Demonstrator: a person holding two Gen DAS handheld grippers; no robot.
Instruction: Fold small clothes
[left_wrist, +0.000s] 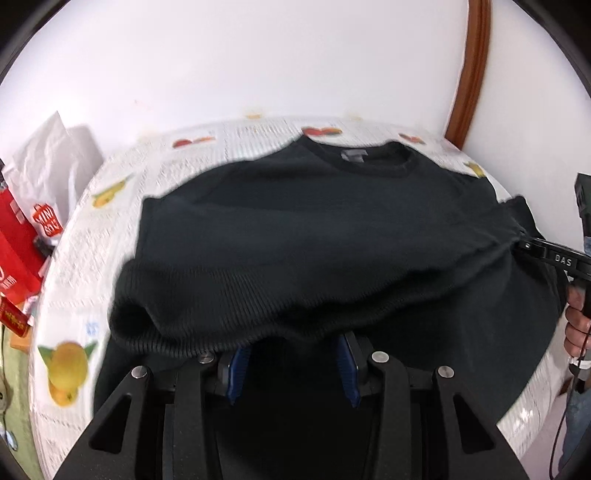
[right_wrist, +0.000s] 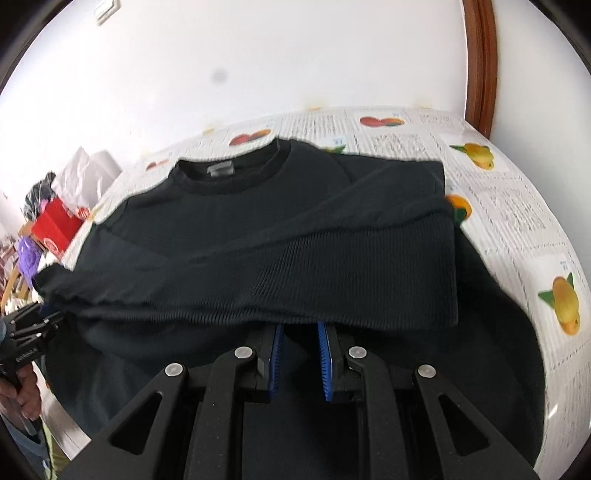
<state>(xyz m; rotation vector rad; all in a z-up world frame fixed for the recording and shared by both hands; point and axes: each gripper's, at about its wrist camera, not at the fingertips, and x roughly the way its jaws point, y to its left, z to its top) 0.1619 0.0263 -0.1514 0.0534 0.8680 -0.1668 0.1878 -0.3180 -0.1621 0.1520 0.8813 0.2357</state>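
A black sweater (left_wrist: 314, 229) lies on a table with a fruit-print cloth (left_wrist: 74, 258), collar and grey label at the far side. Its ribbed hem is lifted and carried toward the collar. My left gripper (left_wrist: 293, 343) is under the hem's left part; its blue-padded fingers (left_wrist: 236, 373) stand apart, and their tips are hidden by cloth. My right gripper (right_wrist: 300, 328) is under the hem's right part in the same way, fingers (right_wrist: 327, 365) apart, tips hidden. The sweater (right_wrist: 258, 236) fills the right wrist view. Each gripper shows at the edge of the other's view, the right (left_wrist: 554, 256) and the left (right_wrist: 29, 332).
Red bags and boxes (left_wrist: 18, 243) and white paper (left_wrist: 51, 162) stand off the table's left end. A white wall is behind the table, with a brown wooden frame (left_wrist: 471, 74) at the far right. The tablecloth (right_wrist: 517, 206) shows bare to the right of the sweater.
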